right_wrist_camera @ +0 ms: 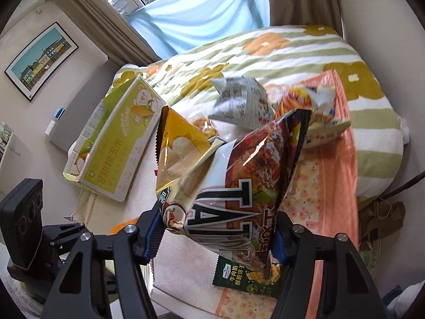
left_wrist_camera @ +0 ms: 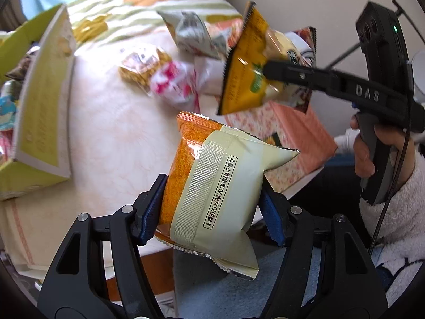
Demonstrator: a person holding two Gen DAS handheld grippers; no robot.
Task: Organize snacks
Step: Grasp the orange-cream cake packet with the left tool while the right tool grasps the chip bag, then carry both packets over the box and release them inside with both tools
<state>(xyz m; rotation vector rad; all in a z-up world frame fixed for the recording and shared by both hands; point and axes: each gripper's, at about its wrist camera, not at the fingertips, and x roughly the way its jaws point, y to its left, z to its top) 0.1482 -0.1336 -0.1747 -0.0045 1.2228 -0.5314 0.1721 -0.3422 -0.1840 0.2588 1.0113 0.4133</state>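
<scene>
Blue-padded fingers (left_wrist_camera: 152,207) of my left gripper (left_wrist_camera: 212,210) are clamped on an orange and cream snack packet (left_wrist_camera: 209,183), pressing it from both sides so it stands up between them, lifted above the bed (left_wrist_camera: 111,133). My right gripper (right_wrist_camera: 216,230) is closed the same way on two bags at once: a dark brown chip bag (right_wrist_camera: 255,164) with big block letters, and a yellow bag (right_wrist_camera: 178,146) pinched beside it on the left. From the left camera I see that same yellow bag (left_wrist_camera: 247,63) hanging off the right gripper's fingers, held in the air over a peach floral cloth (left_wrist_camera: 292,138). My right hand (left_wrist_camera: 372,148) grips the handle in a fluffy white sleeve. On the bed lie more snacks: a newspaper-print packet (right_wrist_camera: 239,101), a small yellow checked packet (left_wrist_camera: 143,66) and a pink and white one (left_wrist_camera: 178,82) just beside it. A green biscuit packet (right_wrist_camera: 239,276) lies on the cloth under my right gripper. An open yellow-green cardboard box (right_wrist_camera: 117,143) sits at the left of the bed, with some wrappers showing inside it.
</scene>
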